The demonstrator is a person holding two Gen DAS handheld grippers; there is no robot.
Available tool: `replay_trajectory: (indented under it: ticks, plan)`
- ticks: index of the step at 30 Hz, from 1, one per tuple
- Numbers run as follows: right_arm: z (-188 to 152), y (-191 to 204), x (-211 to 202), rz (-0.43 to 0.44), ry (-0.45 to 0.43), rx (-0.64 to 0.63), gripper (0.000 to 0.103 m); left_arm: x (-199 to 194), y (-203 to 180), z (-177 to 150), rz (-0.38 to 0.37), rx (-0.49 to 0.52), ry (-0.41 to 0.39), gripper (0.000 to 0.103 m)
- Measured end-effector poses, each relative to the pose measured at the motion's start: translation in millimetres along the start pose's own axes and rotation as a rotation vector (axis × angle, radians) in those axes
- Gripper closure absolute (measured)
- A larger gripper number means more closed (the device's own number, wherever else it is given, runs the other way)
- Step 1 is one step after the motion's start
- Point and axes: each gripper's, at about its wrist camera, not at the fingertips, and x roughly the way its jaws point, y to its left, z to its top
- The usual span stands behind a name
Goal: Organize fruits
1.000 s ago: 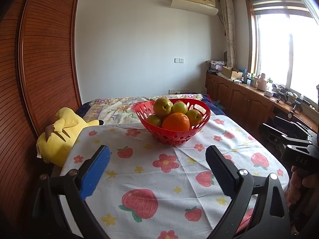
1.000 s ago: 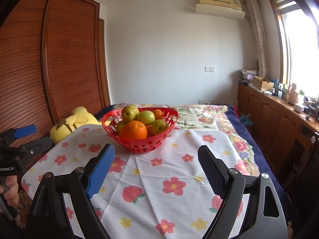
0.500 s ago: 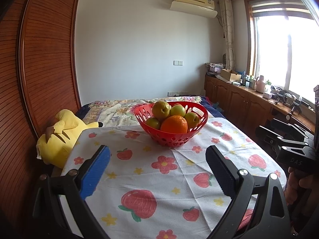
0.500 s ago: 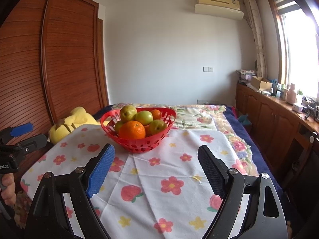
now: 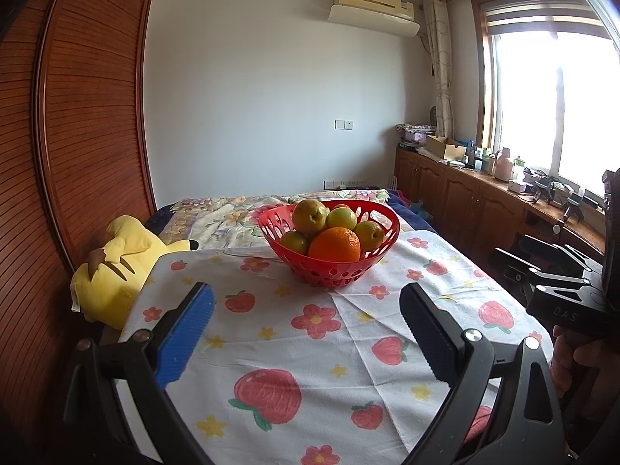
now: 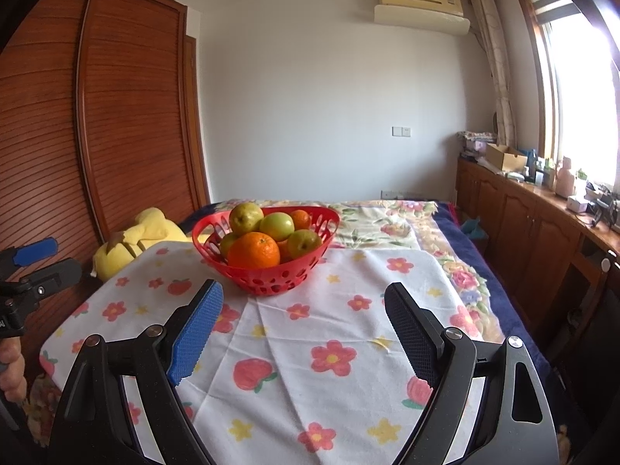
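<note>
In the red basket [image 6: 267, 275], second orange [image 6: 300, 219] half hidden behind pears

You can read "DAS" in pale letters on the right gripper [image 5: 573, 312] body in the left wrist view. Lettering on the air conditioner [image 6: 420, 7] is too small to read.
</note>
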Motion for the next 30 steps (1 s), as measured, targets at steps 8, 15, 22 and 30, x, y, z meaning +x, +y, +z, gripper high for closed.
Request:
replay_trajectory:
  ticks: [8,15,22,30]
  plan:
    - [0.0,-1.1,1.5,-0.008,0.002,0.004,0.016,-1.0,-0.9,0.5,0.0,-0.001,-0.001,0.006]
    - [-0.5,-0.3,0.7,-0.01,0.002,-0.003,0.016,-2.9,-1.6,1.1,0.002,0.001,-0.003,0.006]
    - [-0.5,0.5,1.5,-0.008,0.004,-0.002,0.016,-3.9,-0.6,1.2,-0.001,0.001,-0.003,0.006]
    - [-0.7,1.3,2.3,-0.007,0.006,0.001,0.016,-4.1,-0.4,1.1,-0.001,-0.001,-0.003,0.006]
